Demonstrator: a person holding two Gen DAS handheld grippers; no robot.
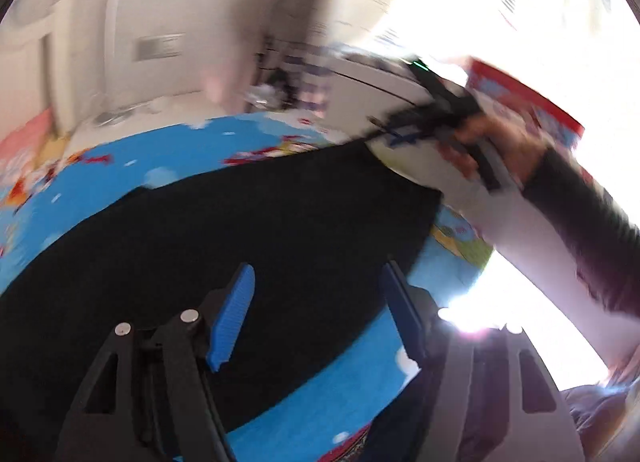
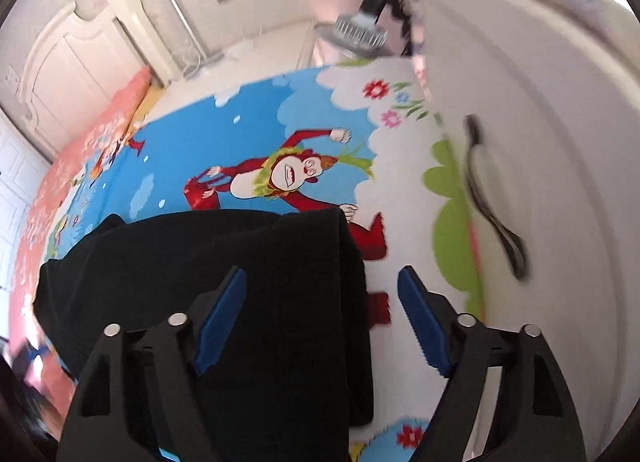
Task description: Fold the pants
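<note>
Black pants lie under both gaping tools; only the right view shows their folded edge.

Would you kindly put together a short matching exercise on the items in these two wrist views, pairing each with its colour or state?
Things:
1. pants
2. left gripper
3. bedsheet
4. headboard

Descriptions:
A. white, carved
B. black, lying flat
C. blue, with a cartoon monkey
D. open, nothing between its pads

Pairs: 1-B, 2-D, 3-C, 4-A. The right gripper is open as well, hovering over the pants' edge.
</note>
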